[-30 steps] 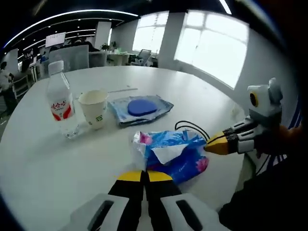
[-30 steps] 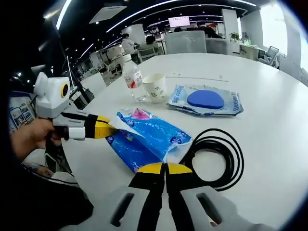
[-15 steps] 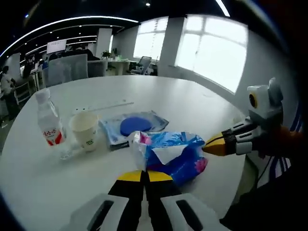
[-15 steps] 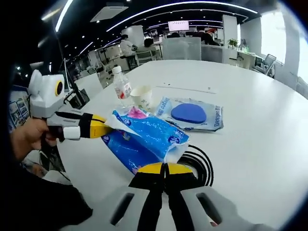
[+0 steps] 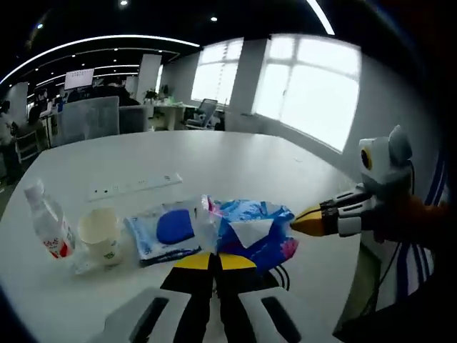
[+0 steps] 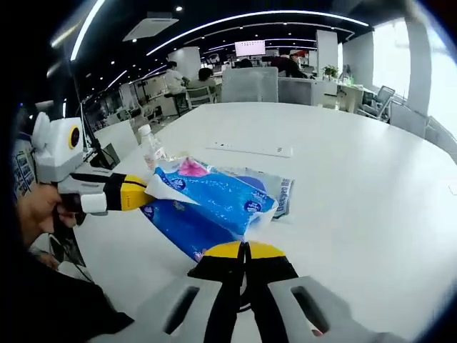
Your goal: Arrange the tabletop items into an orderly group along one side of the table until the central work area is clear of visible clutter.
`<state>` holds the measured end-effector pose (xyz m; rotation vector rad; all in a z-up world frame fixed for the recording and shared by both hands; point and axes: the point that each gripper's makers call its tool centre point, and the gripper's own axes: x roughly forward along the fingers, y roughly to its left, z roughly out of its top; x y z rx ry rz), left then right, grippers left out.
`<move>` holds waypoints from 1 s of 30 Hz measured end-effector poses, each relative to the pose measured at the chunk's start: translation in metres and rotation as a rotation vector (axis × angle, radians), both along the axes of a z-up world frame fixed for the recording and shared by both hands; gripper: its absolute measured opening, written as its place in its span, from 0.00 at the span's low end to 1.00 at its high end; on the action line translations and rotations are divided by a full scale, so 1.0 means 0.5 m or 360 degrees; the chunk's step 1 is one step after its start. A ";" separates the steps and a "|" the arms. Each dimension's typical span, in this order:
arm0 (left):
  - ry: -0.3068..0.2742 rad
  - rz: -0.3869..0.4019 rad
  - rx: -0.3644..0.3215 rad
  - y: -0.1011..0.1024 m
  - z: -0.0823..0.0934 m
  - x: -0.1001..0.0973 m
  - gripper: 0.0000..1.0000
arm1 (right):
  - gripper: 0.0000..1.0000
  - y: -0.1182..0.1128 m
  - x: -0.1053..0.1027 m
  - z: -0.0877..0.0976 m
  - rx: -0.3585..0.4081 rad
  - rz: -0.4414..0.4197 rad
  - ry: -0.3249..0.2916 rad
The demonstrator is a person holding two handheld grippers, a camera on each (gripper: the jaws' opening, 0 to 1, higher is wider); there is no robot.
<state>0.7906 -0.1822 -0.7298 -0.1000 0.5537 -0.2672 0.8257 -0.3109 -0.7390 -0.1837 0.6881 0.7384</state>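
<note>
In the right gripper view the blue tissue pack (image 6: 207,207) covers most of the clear packet (image 6: 275,193) and the lower part of the water bottle (image 6: 151,145).

The tissue pack (image 5: 250,232) now hangs clear of the table (image 5: 235,164), where a second ago it lay on the top. The left gripper (image 5: 215,261) and right gripper (image 6: 243,250) each keep one end pinched and have risen with it. Relative to the pack, the black cable (image 5: 280,259) has gone from lying in the open beside it to mostly hidden beneath it, with just a loop peeking out in the left gripper view. The blue pouch (image 5: 166,229), cup (image 5: 98,236) and bottle (image 5: 48,225) now sit lower and farther under the pack than before, the pouch partly covered by it in the right gripper view.
</note>
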 end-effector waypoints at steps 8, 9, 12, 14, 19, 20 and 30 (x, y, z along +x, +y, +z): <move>-0.0046 -0.0043 0.0011 -0.046 0.023 0.061 0.00 | 0.00 -0.042 0.069 0.027 -0.0054 -0.0026 -0.0075; -0.0055 -0.0053 0.0018 -0.052 0.026 0.071 0.00 | 0.00 -0.047 0.079 0.033 -0.0059 -0.0029 -0.0089; -0.0056 -0.0072 0.0005 -0.063 0.031 0.087 0.00 | 0.00 -0.062 0.105 0.037 -0.0061 -0.0050 -0.0110; -0.0054 -0.0093 -0.0014 -0.074 0.036 0.095 0.00 | 0.00 -0.070 0.118 0.044 -0.0058 -0.0062 -0.0125; -0.0062 -0.0137 -0.0016 -0.094 0.033 0.118 0.00 | 0.00 -0.085 0.143 0.047 -0.0063 -0.0081 -0.0151; -0.0066 -0.0148 -0.0016 -0.099 0.031 0.124 0.00 | 0.00 -0.091 0.151 0.046 -0.0060 -0.0090 -0.0163; -0.0117 -0.0212 -0.0004 -0.139 0.000 0.171 0.00 | 0.00 -0.133 0.192 0.019 -0.0108 -0.0162 -0.0254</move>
